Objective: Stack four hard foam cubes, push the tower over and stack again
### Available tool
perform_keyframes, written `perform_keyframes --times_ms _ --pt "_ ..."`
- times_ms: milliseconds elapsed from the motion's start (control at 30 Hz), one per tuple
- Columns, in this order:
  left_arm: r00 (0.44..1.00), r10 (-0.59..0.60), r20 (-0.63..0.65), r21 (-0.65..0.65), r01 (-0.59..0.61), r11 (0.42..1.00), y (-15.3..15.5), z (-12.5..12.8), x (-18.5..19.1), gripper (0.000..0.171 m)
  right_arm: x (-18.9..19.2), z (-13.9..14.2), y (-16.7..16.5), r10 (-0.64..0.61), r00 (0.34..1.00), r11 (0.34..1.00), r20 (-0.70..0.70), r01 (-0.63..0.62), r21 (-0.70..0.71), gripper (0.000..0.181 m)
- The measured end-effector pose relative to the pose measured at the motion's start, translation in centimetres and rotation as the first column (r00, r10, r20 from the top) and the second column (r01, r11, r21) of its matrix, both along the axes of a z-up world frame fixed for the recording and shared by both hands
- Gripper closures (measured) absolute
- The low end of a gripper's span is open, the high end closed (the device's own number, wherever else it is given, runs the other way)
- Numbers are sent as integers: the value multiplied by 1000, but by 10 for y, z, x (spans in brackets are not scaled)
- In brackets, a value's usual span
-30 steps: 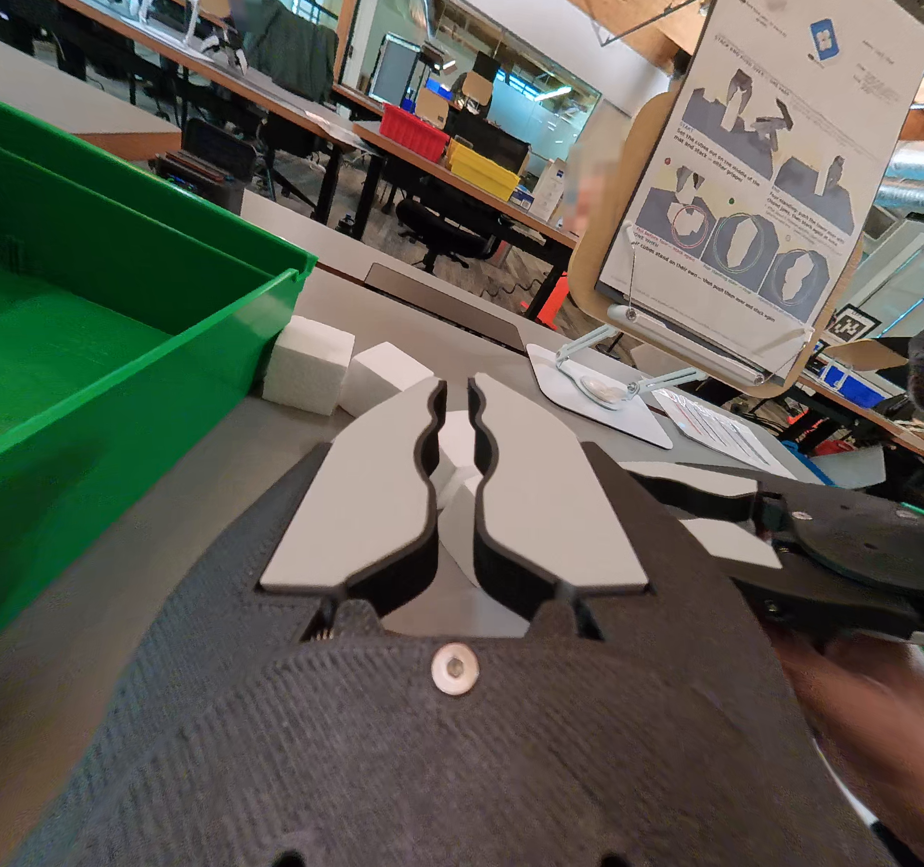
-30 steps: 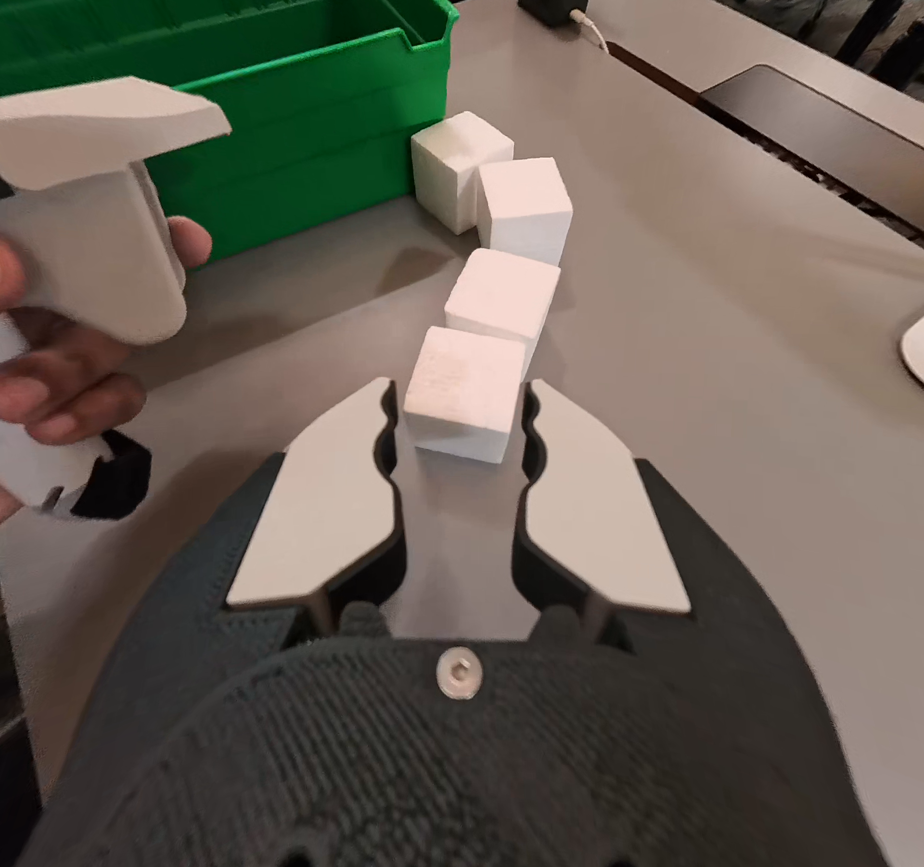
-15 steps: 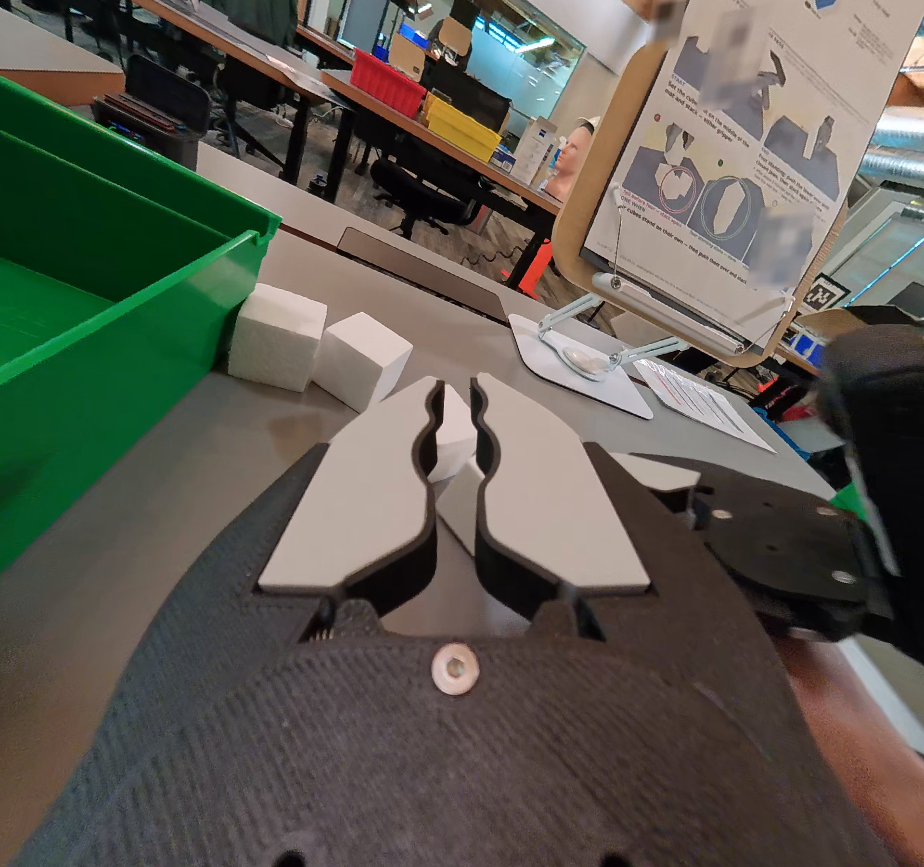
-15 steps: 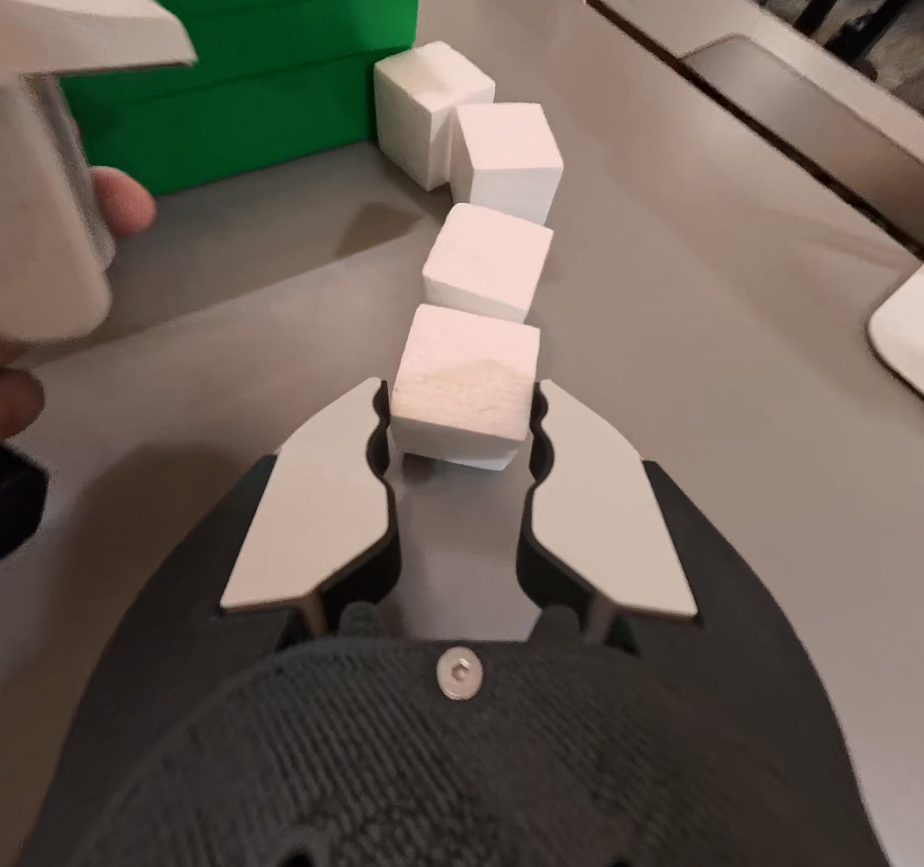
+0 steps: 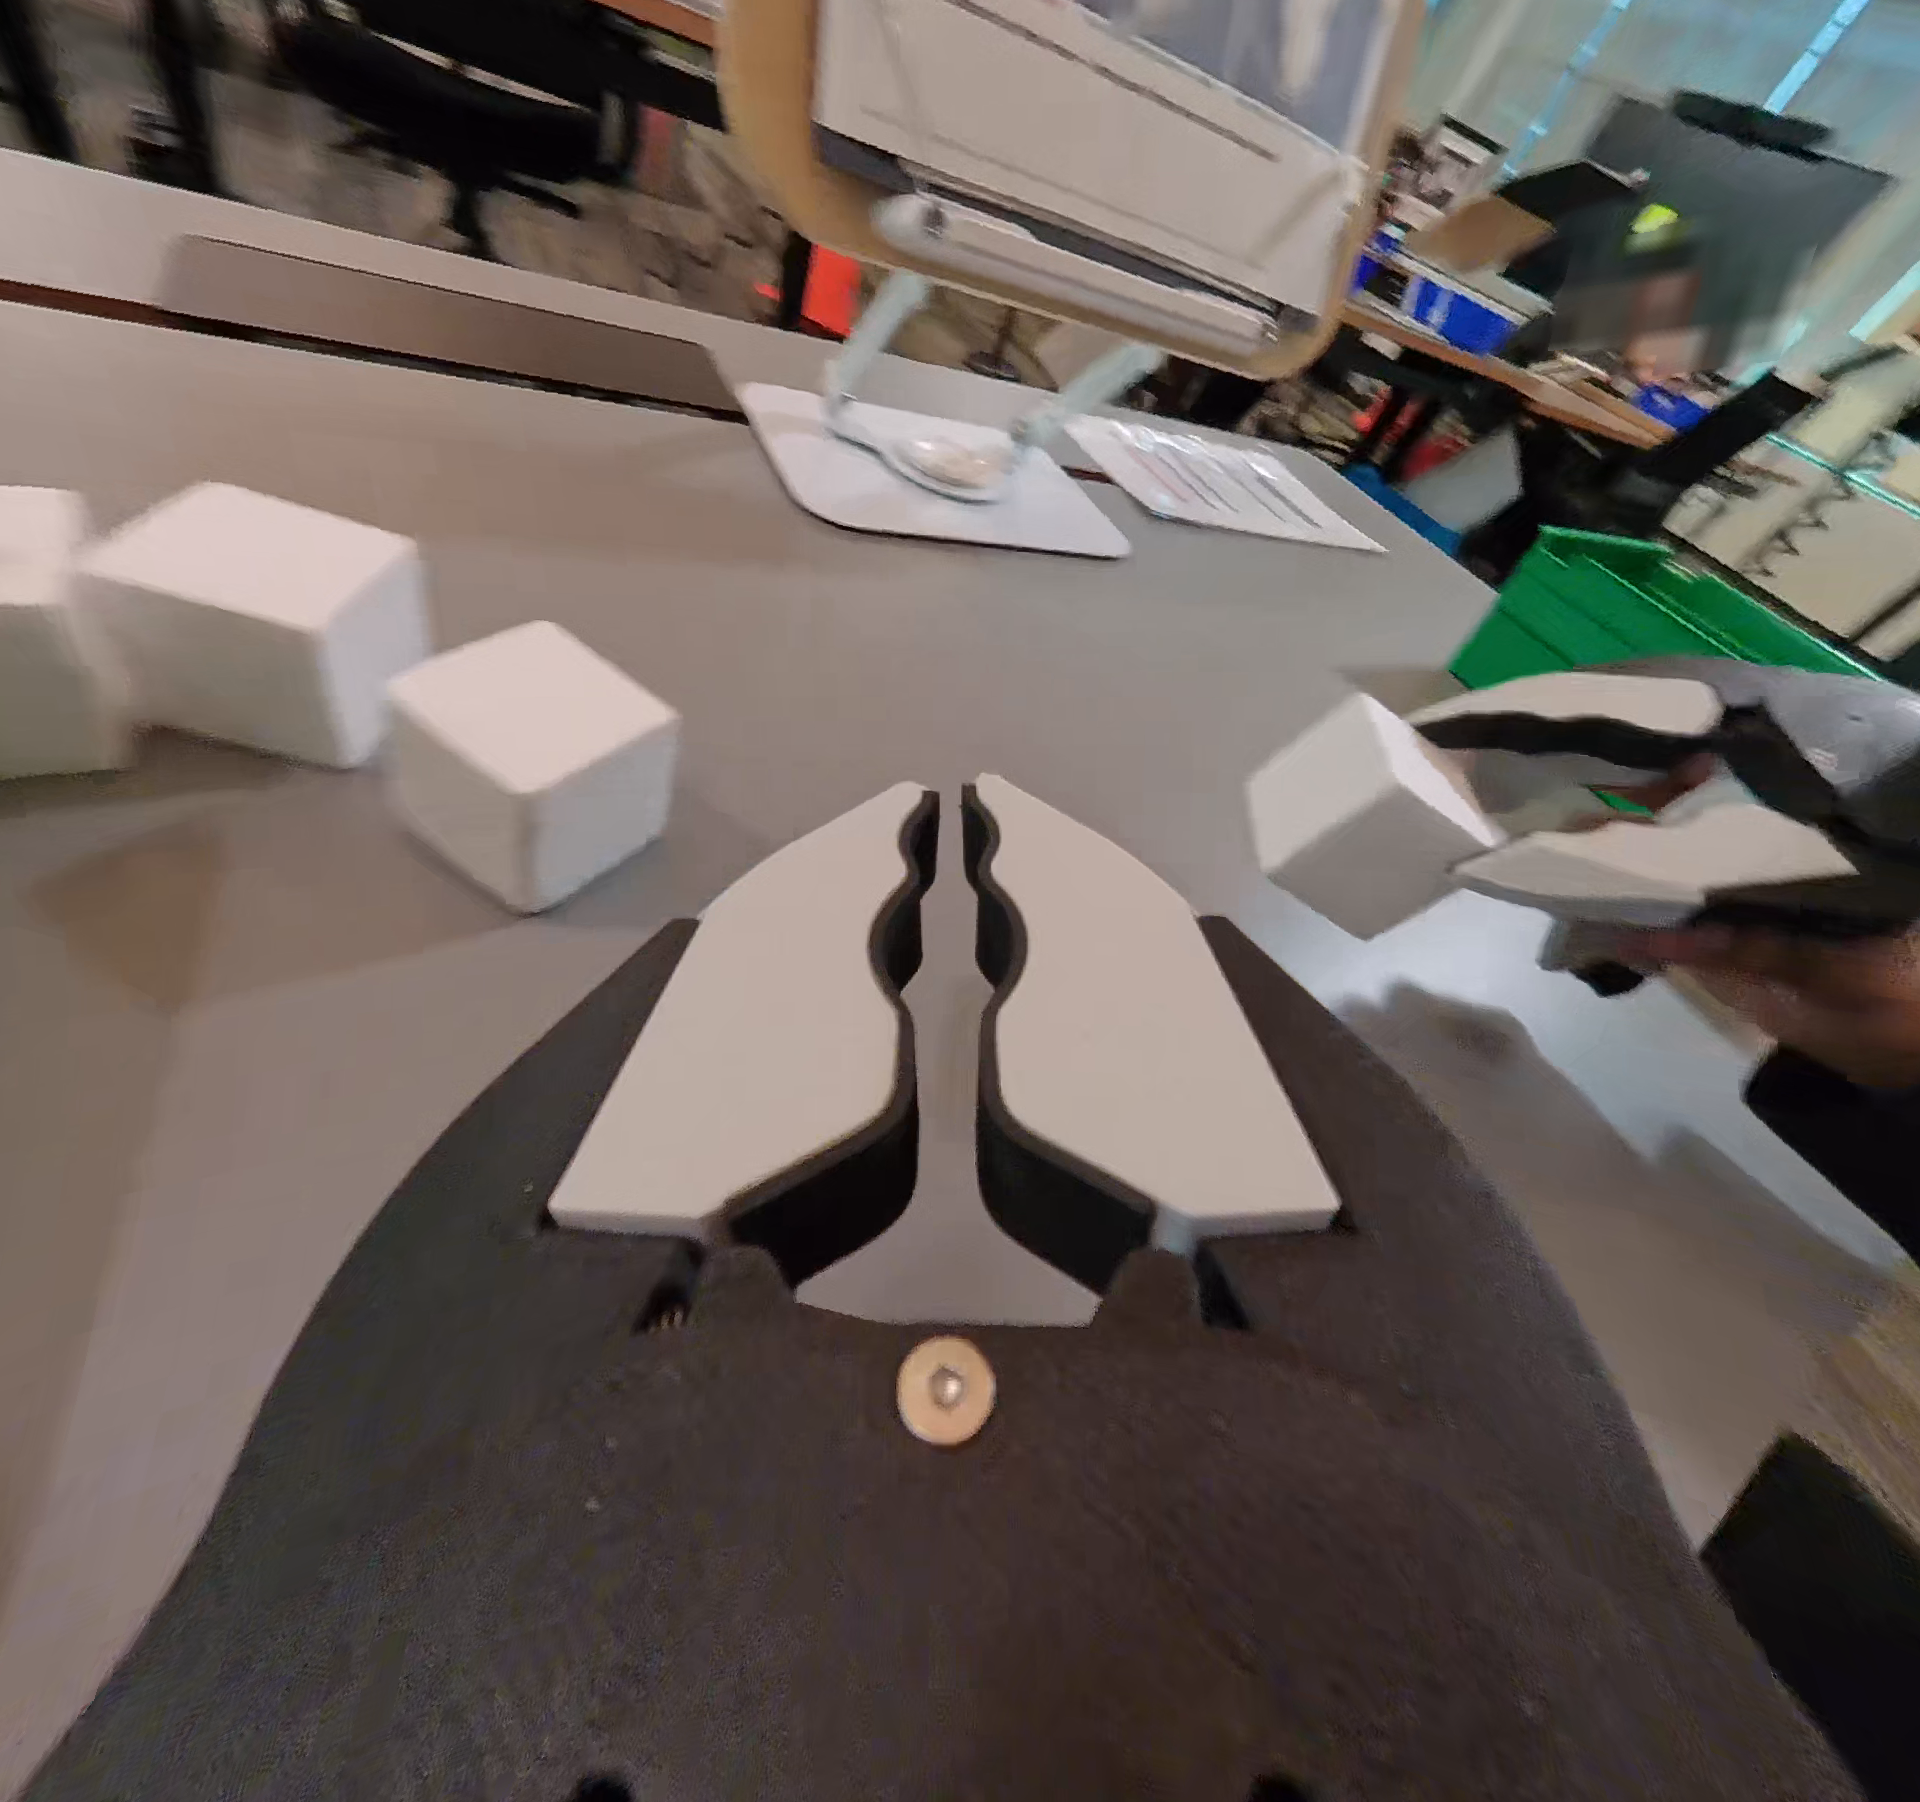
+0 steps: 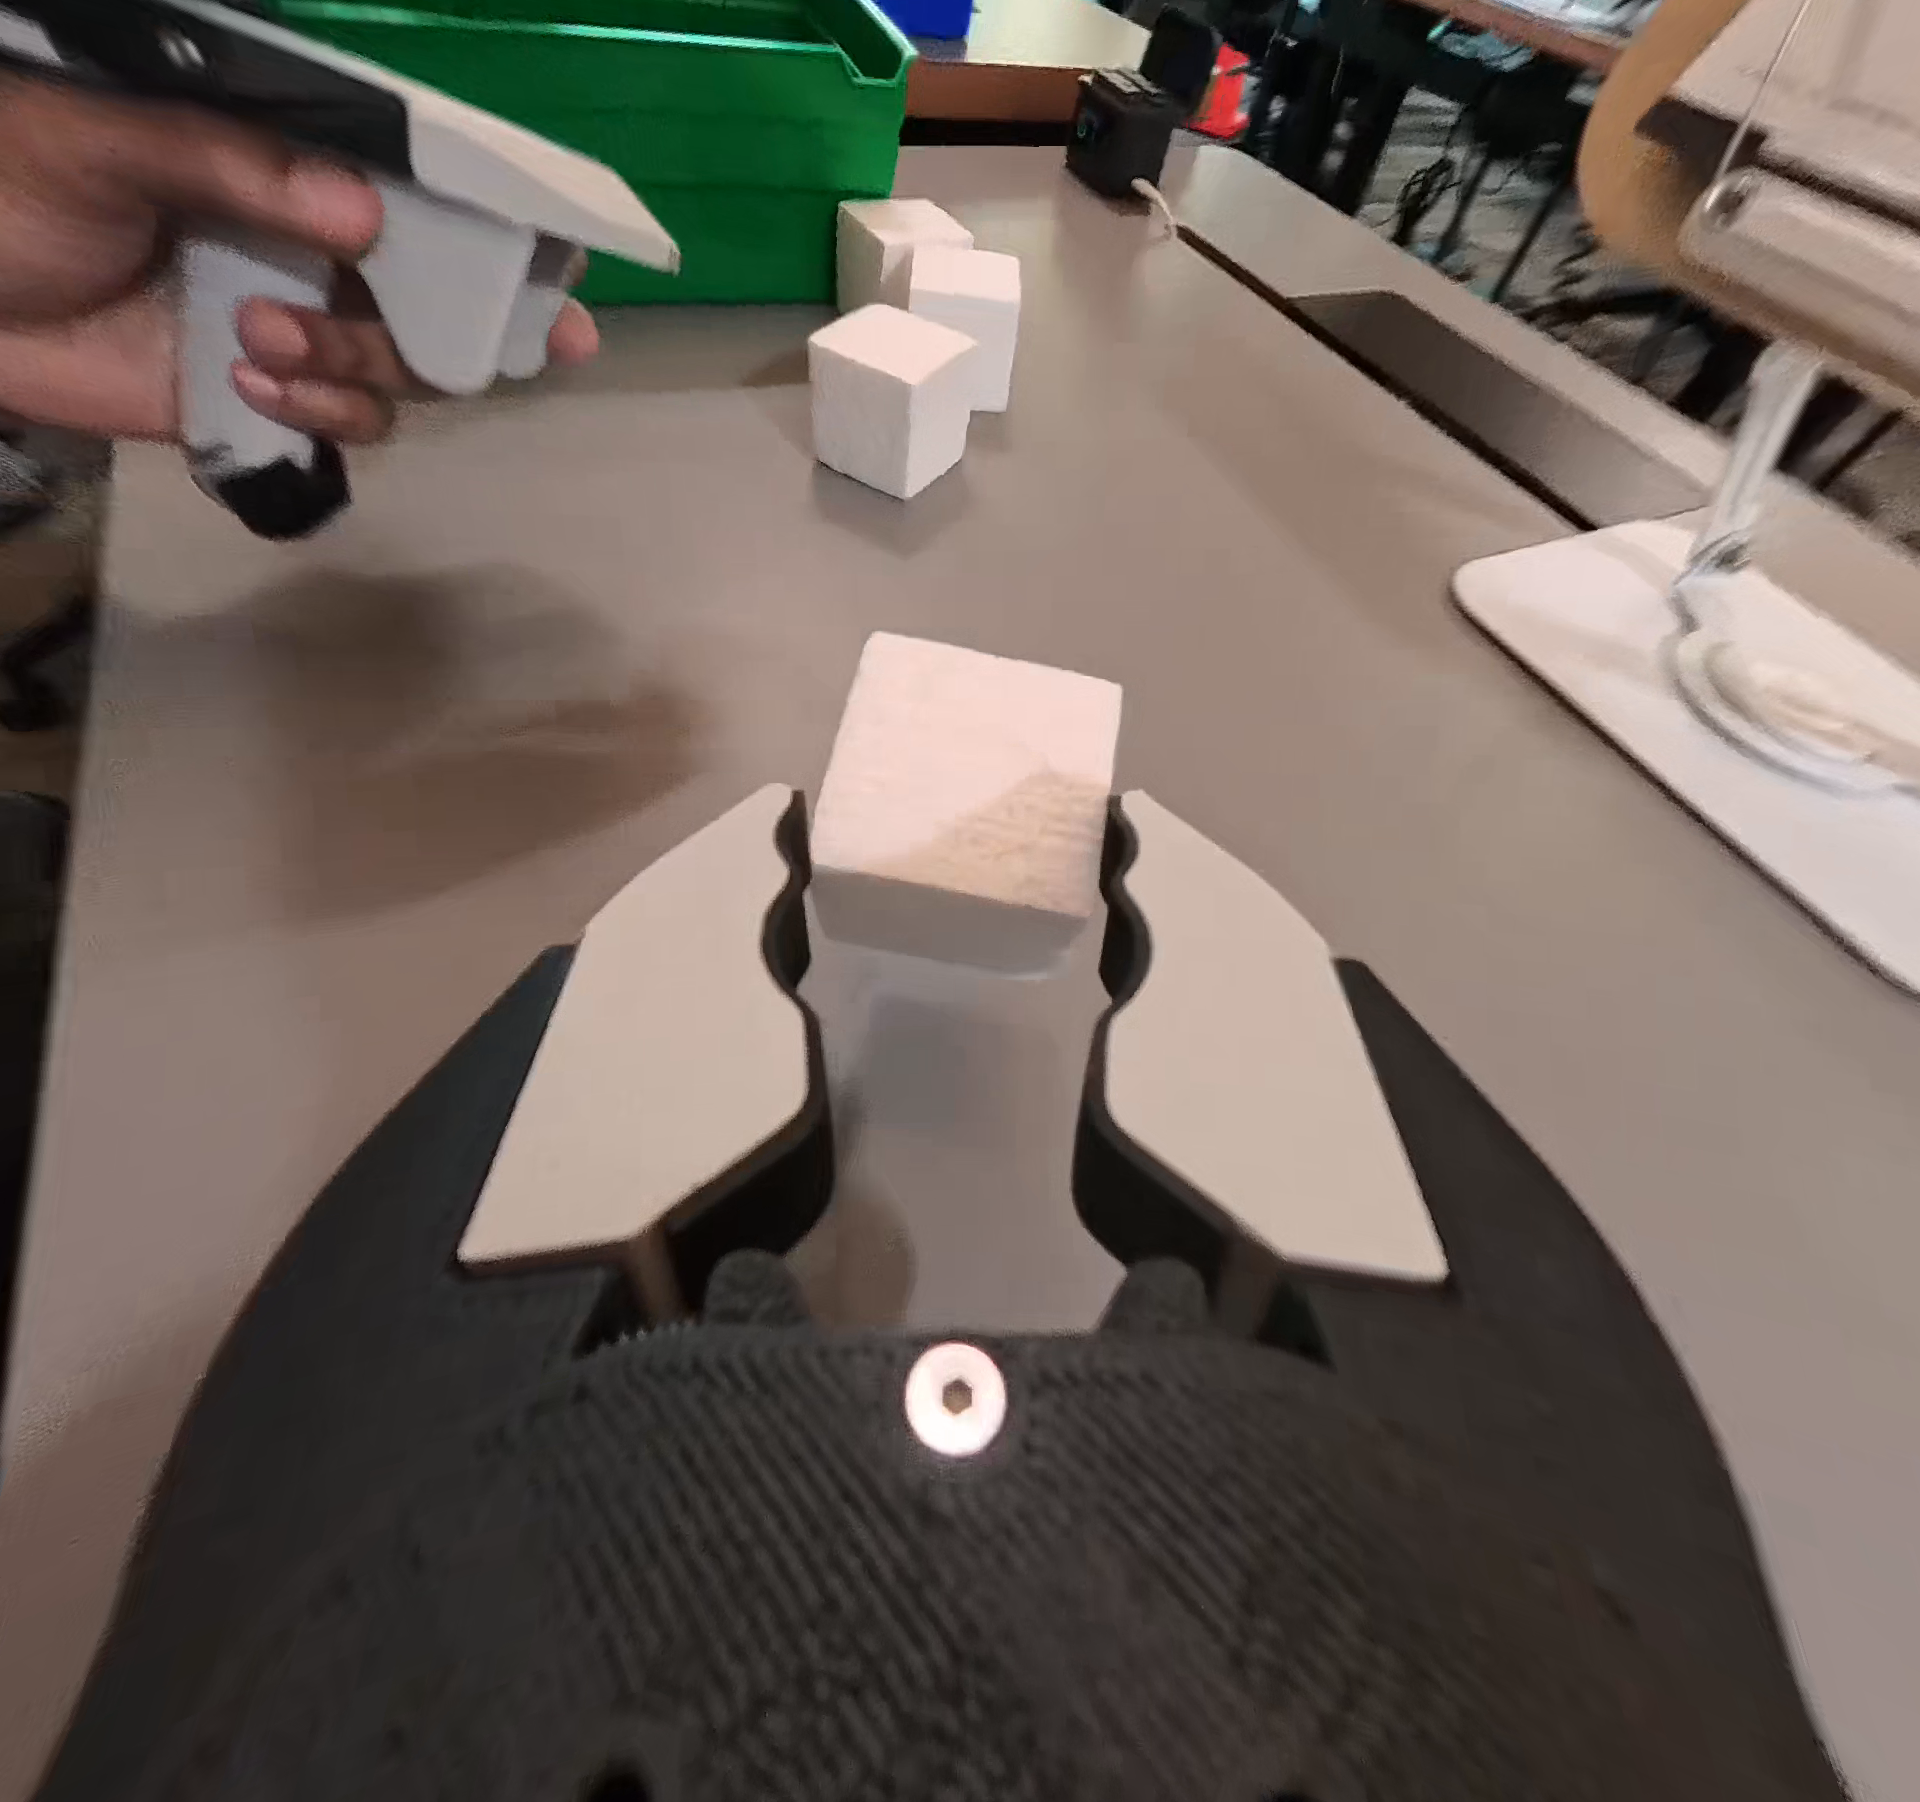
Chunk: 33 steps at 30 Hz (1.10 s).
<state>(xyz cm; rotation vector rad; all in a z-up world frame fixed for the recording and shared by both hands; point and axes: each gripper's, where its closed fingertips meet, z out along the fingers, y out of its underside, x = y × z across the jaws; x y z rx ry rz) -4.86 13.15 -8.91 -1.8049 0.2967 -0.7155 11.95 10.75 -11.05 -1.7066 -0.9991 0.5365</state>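
Note:
My right gripper (image 6: 954,822) is shut on a white foam cube (image 6: 966,770) and holds it above the grey table (image 6: 1247,609). In the left wrist view that gripper (image 5: 1455,796) and its cube (image 5: 1340,817) show at the right, lifted off the table. My left gripper (image 5: 948,796) is shut and empty, above the table beside the nearest resting cube (image 5: 530,755). It also shows in the right wrist view (image 6: 540,204), held in a hand at the upper left. Three more white cubes stay in a row: (image 6: 894,396), (image 6: 961,318), (image 6: 899,240).
A green bin (image 6: 623,90) stands at the back left, just behind the row of cubes. A document stand (image 5: 1060,90) on a white base (image 5: 935,495) is at the far right side. A small black device (image 6: 1127,131) with a cable sits behind. Another green bin (image 5: 1621,609) lies off the table's right. Tip to tip, the grippers are about 20 centimetres apart.
My right gripper closed on the nearest cube and lifted it away from the row, pulling back. My left gripper swung right, away from the green bin, still shut.

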Motion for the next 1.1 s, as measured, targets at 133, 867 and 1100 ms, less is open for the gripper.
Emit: perform_keyframes --times_ms 133,867,1100 --pt "997 -79 -22 10 79 997 17 -4 29 166 6 -10 9 38 996 995 -82 -45 -88 126" --pt "965 -130 -229 -12 131 991 25 -27 53 168 -13 -40 8 199 964 978 178 -182 -103 125" --pt "963 -147 -226 -26 144 989 25 -34 60 160 10 -19 14 71 991 994 112 -61 -90 93"
